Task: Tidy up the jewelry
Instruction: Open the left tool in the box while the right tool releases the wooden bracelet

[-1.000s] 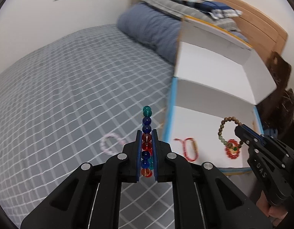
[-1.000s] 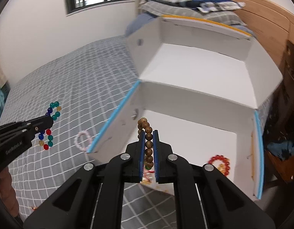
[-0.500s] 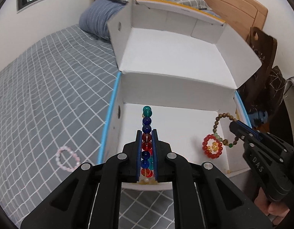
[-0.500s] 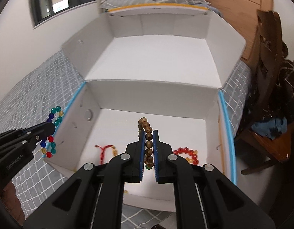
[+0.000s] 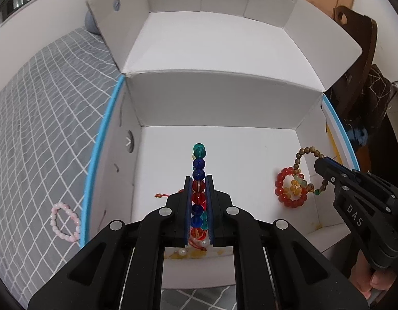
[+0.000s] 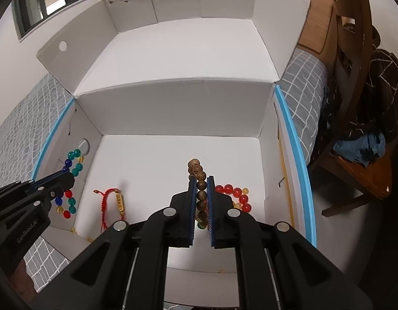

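My left gripper (image 5: 199,180) is shut on a bracelet of blue, green and red glass beads (image 5: 198,165) and holds it over the open white box (image 5: 224,108). My right gripper (image 6: 201,180) is shut on a brown wooden bead bracelet (image 6: 199,178) over the same box. That bracelet shows in the left wrist view (image 5: 302,155) at the tip of the right gripper (image 5: 319,161). On the box floor lie a red bead bracelet (image 5: 284,188) and a red cord bracelet with a gold bar (image 6: 113,201). The left gripper (image 6: 70,178) shows in the right wrist view with its glass beads (image 6: 75,160).
A pink bead bracelet (image 5: 64,219) lies on the grey checked bedspread (image 5: 44,129) left of the box. The box lid (image 6: 186,38) stands open at the back. A wooden chair (image 6: 353,103) with dark clothes stands to the right of the bed.
Both grippers have moved forward over the box, each still holding its bracelet. The box now fills both views and the bed has slid to the left.
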The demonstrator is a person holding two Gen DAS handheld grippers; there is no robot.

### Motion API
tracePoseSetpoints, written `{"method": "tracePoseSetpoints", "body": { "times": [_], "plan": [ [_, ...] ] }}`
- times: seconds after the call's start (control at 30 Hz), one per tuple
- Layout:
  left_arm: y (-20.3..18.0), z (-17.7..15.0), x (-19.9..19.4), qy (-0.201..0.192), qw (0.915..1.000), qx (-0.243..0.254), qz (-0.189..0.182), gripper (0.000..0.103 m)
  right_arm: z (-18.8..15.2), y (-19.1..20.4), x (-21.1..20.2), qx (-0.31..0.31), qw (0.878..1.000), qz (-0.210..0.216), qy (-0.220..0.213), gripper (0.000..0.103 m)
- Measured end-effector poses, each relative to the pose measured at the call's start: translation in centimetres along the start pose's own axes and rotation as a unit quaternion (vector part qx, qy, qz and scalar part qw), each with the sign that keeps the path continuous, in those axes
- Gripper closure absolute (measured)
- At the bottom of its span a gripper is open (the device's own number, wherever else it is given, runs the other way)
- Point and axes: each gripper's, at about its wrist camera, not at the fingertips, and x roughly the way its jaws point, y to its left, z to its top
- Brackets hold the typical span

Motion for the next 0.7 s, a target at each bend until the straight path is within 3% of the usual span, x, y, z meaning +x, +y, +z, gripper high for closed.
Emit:
{"method": "tracePoseSetpoints", "body": {
  "times": [0.43,0.5,0.57,0.63,0.7],
  "plan": [
    [-0.6,0.2,0.6,0.013,0.9998,0.014,0.004,0.092,-0.7,0.1,0.6,0.001,1.000,-0.002,0.012,0.093],
    [-0.6,0.2,0.2,0.010,0.9998,0.014,0.006,0.085,-0.7,0.1,0.4,0.000,1.000,-0.002,0.010,0.087],
    [-0.7,0.2,-0.3,0.006,0.9998,0.013,0.014,0.075,-0.6,0.0,-0.1,0.002,1.000,-0.002,0.002,0.067],
    [-0.6,0.2,-0.8,0.002,0.9997,0.011,0.021,0.071,-0.6,0.0,-0.5,0.004,1.000,-0.004,-0.006,0.059],
    [-0.3,0.1,-1.5,-0.003,0.9996,0.002,0.027,0.060,-0.4,-0.1,-0.8,0.008,1.000,0.000,-0.011,0.051]
  ]
}}
